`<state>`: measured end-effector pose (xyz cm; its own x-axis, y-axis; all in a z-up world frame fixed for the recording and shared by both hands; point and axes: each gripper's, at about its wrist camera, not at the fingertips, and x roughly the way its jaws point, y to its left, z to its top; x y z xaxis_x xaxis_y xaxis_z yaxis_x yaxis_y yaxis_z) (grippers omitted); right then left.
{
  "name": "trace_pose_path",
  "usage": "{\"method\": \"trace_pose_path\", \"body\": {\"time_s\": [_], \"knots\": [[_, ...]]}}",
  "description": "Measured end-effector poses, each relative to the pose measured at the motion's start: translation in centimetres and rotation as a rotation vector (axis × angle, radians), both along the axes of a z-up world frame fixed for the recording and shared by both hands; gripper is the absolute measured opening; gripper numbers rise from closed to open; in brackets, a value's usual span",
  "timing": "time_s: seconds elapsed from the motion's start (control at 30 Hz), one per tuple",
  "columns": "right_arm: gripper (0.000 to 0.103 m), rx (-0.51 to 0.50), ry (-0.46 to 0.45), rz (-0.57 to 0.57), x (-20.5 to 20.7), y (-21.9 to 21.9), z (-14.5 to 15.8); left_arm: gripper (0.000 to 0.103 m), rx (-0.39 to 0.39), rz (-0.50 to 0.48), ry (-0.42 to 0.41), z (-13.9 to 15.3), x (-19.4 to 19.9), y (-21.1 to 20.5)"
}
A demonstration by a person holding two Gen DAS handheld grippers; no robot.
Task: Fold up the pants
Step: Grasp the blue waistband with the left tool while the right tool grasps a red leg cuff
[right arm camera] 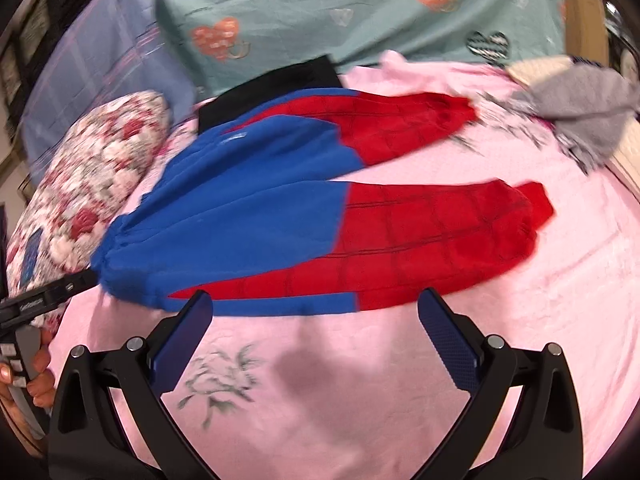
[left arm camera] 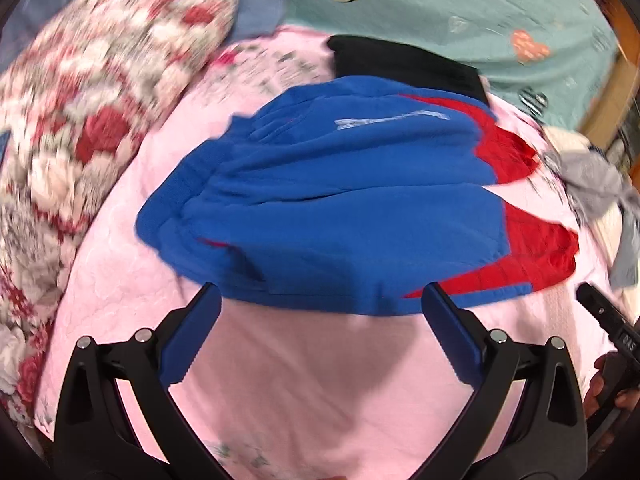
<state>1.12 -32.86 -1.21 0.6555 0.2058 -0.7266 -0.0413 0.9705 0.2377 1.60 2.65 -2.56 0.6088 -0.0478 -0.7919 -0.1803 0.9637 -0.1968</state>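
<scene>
Pants [right arm camera: 304, 220], blue fleece in the upper part, red web-lined fleece in the legs, taken as my landmark: laid flat on the pink quilted bedspread [right arm camera: 360, 380], long axis running left to right, gathered waistband to the left, two cuffs to the right, legs slightly splayed and not yet stacked.

Left of the pants: red-and-white floral pillow [left arm camera: 80, 120], plump, patterned cotton, beside the waistband end; I cannot tell whether it touches.

Behind the pants: black folded garment [right arm camera: 272, 92], its near edge tucked under or against the blue part; beyond it, teal sheet printed with orange hearts [right arm camera: 320, 20].

Near edge of the pants, waistband end: my left gripper [left arm camera: 320, 296], blue ribbed pads [left arm camera: 192, 340] spread wide, nothing between them, tips just at the blue hem. A hand [right arm camera: 36, 380] carries it.

Near edge of the pants, mid-leg: my right gripper [right arm camera: 316, 300], pads equally wide and empty, tips just at the edge where blue meets red.

Right of the pants, beyond the cuffs: grey crumpled soft cloth [right arm camera: 580, 108], apart from the far leg.

Judgement: both sets of fingers face the pants across their short axis, left nearer the waist, right nearer the legs; the likely next step is pinching the near leg's edge at two places and carrying it over the far leg. Fleece looks thick and limp, so it may sag between grips.
</scene>
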Motion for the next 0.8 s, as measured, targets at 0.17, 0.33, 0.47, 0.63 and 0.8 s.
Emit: {"method": "trace_pose_path", "body": {"time_s": [0.17, 0.33, 0.47, 0.63, 0.8], "knots": [[0.102, 0.054, 0.082, -0.209, 0.8, -6.2, -1.5, 0.101, -0.073, 0.089, 0.065, -2.0, 0.5, 5.5], [0.102, 0.038, 0.112, -0.285, 2.1, -9.5, -2.7, 0.101, -0.136, 0.18, 0.112, -4.0, 0.2, 9.6], [0.102, 0.07, 0.154, -0.288, 5.1, -10.8, -3.9, 0.101, -0.187, 0.224, 0.149, -5.3, 0.6, 11.2], [0.102, 0.123, 0.222, -0.348, 8.5, -12.9, -5.5, 0.101, -0.211, 0.229, 0.169, -5.4, 1.1, 11.6], [0.08, 0.106, 0.19, -0.347, 10.2, -13.0, -5.3, 0.101, -0.217, 0.286, 0.144, -5.0, 0.6, 12.7]]}}
